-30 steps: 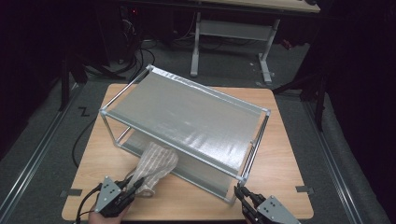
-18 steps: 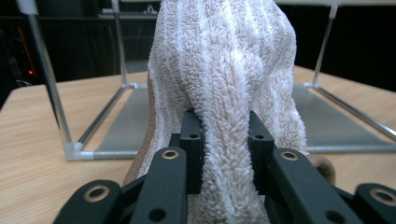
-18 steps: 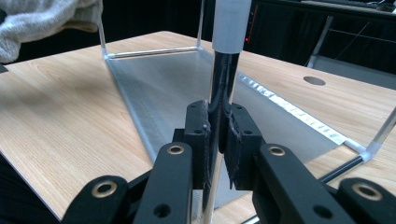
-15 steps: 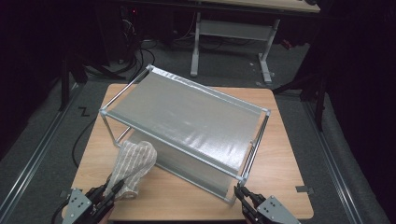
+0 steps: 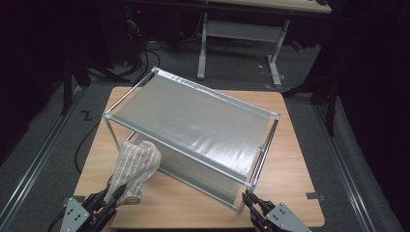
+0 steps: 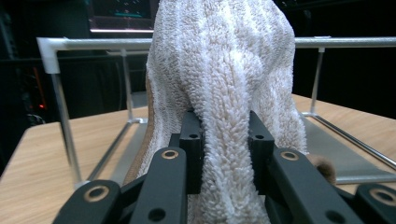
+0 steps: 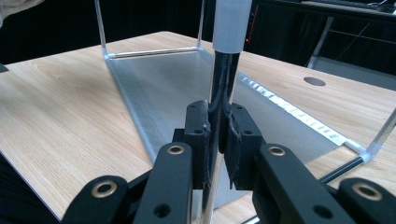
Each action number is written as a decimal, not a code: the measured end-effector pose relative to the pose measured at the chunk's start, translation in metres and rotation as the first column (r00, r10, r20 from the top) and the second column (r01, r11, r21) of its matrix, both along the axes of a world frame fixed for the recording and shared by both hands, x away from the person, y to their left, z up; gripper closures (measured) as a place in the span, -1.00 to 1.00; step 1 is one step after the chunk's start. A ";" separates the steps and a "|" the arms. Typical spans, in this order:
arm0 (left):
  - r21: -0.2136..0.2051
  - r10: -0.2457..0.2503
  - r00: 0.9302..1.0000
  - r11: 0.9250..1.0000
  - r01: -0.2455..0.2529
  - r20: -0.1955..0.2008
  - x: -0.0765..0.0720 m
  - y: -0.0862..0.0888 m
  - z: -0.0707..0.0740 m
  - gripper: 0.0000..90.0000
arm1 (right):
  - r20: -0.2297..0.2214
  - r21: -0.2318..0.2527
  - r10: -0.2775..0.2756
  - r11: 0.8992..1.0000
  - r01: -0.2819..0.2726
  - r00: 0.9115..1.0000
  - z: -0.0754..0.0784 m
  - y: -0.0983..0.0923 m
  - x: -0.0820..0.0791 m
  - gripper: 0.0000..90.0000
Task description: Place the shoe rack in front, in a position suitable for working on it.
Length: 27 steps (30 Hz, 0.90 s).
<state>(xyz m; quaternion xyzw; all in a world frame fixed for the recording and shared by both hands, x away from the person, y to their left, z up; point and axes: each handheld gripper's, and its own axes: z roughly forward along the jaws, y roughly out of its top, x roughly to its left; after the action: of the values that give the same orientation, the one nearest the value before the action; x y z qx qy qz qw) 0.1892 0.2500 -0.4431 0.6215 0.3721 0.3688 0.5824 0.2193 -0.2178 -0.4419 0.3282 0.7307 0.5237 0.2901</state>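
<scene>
Item: towel [image 5: 134,169], pinched at its lower end in my left tongs [image 5: 110,205] and held up at the rack's [image 5: 193,118] near-left side to clear the shelves, while my right tongs [image 5: 249,202] clamp the rack's front post [image 7: 223,93] to steady it.

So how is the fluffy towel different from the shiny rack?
The towel is soft, striped cream cloth; the rack is hard, silvery metal. The towel is small and bunched up; the rack is big, with two flat shelves. The left tool pinches the towel; the right tool pinches a rack post. Both are held over the wooden table.
</scene>
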 end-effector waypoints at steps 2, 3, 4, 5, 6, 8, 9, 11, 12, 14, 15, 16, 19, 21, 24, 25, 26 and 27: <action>0.005 -0.004 1.000 1.000 0.004 -0.002 0.000 -0.004 0.000 0.65 | 0.000 -0.001 -0.002 1.000 0.002 1.000 0.000 0.000 0.000 0.79; -0.001 -0.010 1.000 1.000 0.010 -0.002 0.000 -0.006 0.000 0.65 | 0.001 -0.001 -0.003 1.000 0.003 1.000 0.000 0.000 0.000 0.79; -0.001 -0.017 1.000 1.000 0.017 0.002 0.000 -0.007 0.001 0.65 | 0.001 0.001 -0.001 1.000 0.001 1.000 0.000 0.000 0.000 0.79; -0.004 -0.021 1.000 1.000 0.021 0.005 0.001 -0.009 0.002 0.64 | 0.003 0.002 -0.002 1.000 0.002 1.000 0.000 0.000 0.000 0.79; -0.012 -0.021 1.000 1.000 0.021 0.008 0.002 -0.012 0.003 0.64 | 0.003 0.004 -0.002 1.000 0.002 1.000 0.000 0.001 0.000 0.79; -0.016 -0.020 1.000 1.000 0.021 0.009 0.002 -0.014 0.004 0.64 | 0.002 0.008 -0.002 1.000 0.002 1.000 -0.001 0.002 0.000 0.79; -0.021 -0.022 1.000 1.000 0.022 0.011 0.003 -0.016 0.005 0.64 | 0.002 0.010 -0.003 1.000 0.003 1.000 -0.001 0.002 0.001 0.79; -0.024 -0.031 0.999 0.999 0.031 0.016 0.005 -0.020 0.008 0.64 | 0.001 0.010 0.000 1.000 0.000 1.000 -0.001 0.003 0.001 0.79; -0.022 -0.039 0.999 0.999 0.039 0.024 0.006 -0.025 0.012 0.64 | 0.012 0.003 -0.006 1.000 0.006 1.000 -0.001 0.005 0.000 0.78; -0.025 -0.043 0.999 0.999 0.043 0.029 0.007 -0.028 0.014 0.64 | 0.013 -0.001 -0.006 1.000 0.006 1.000 -0.001 0.005 0.000 0.78; -0.023 -0.049 0.998 0.999 0.049 0.033 0.008 -0.032 0.016 0.64 | 0.015 -0.004 -0.012 1.000 0.012 1.000 -0.001 0.005 0.000 0.77; -0.016 -0.060 0.997 0.998 0.061 0.047 0.009 -0.038 0.020 0.64 | 0.022 -0.003 -0.015 1.000 0.016 1.000 -0.001 0.006 -0.001 0.77; -0.011 -0.070 0.996 0.997 0.070 0.059 0.012 -0.046 0.024 0.64 | 0.023 0.000 -0.019 1.000 0.019 1.000 -0.002 0.006 0.000 0.78; -0.013 -0.078 0.995 0.997 0.079 0.063 0.017 -0.053 0.028 0.64 | 0.010 0.020 -0.027 0.999 0.026 1.000 -0.002 0.005 0.002 0.79; -0.019 -0.083 0.994 0.996 0.085 0.071 0.026 -0.063 0.036 0.64 | -0.001 0.045 -0.040 0.998 0.040 0.999 -0.003 0.005 0.005 0.79; -0.015 -0.085 0.994 0.996 0.086 0.073 0.029 -0.066 0.039 0.64 | -0.001 0.045 -0.040 0.998 0.040 0.999 -0.003 0.005 0.005 0.79; -0.009 -0.086 0.993 0.996 0.087 0.082 0.035 -0.073 0.044 0.64 | -0.003 0.050 -0.046 0.998 0.046 0.999 -0.003 0.005 0.005 0.79; -0.009 -0.086 0.993 0.996 0.087 0.082 0.035 -0.073 0.044 0.64 | -0.003 0.050 -0.046 0.998 0.046 0.999 -0.003 0.005 0.005 0.79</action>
<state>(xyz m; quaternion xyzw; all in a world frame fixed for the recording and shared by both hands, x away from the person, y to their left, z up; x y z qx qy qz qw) 0.2241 0.1769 -0.3992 0.6179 0.3228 0.3661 0.6164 0.2243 -0.2124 -0.4447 0.3525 0.7099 0.5346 0.2934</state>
